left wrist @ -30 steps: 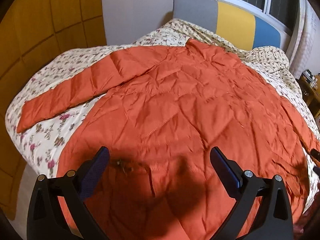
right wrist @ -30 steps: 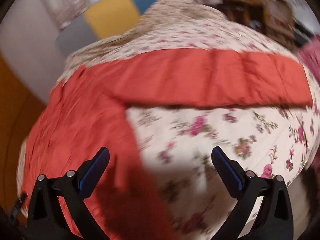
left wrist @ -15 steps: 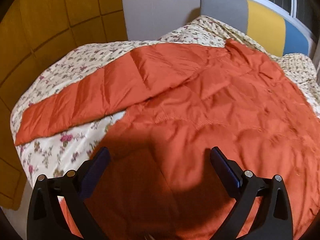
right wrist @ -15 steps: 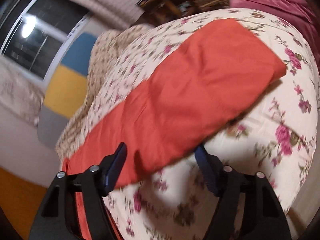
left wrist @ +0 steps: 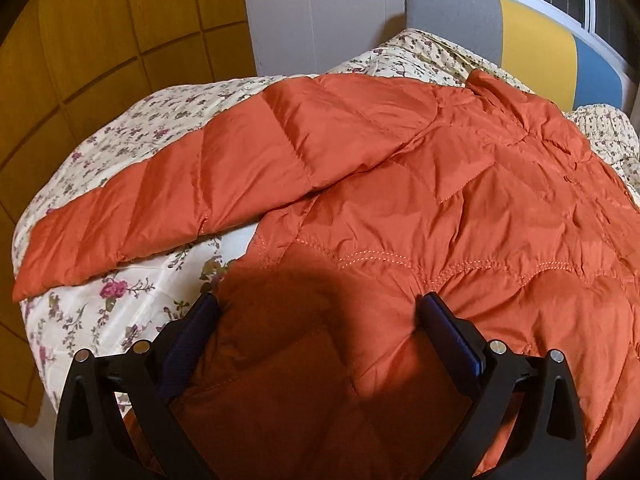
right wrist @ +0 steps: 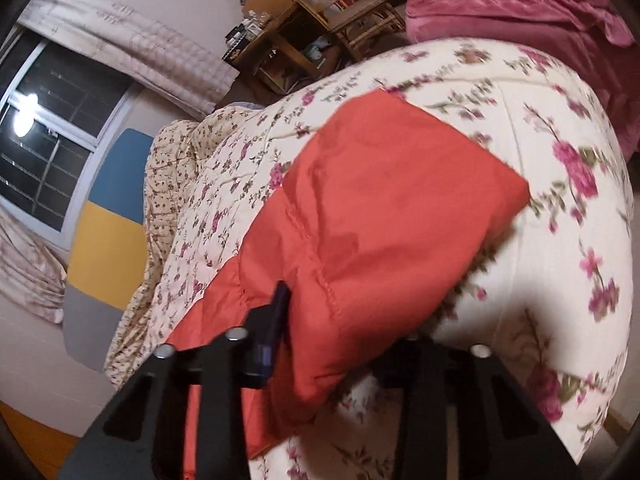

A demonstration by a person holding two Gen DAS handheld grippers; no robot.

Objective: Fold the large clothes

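Across the floral-print bedspread (left wrist: 132, 148), seen from the left wrist, the quilted orange down jacket (left wrist: 420, 216) lay flat, one sleeve stretched leftward. The left gripper (left wrist: 318, 320) hovered over its side, jaws wide. From the right wrist, the right gripper (right wrist: 340, 320) had closed on the jacket's other sleeve (right wrist: 384, 200).

Orange quilted jacket (left wrist: 400, 208) fills centre frame; cream bedspread (left wrist: 132, 136) with pink roses at left; headboard (left wrist: 532, 48) upper right shows grey, yellow, blue panels.
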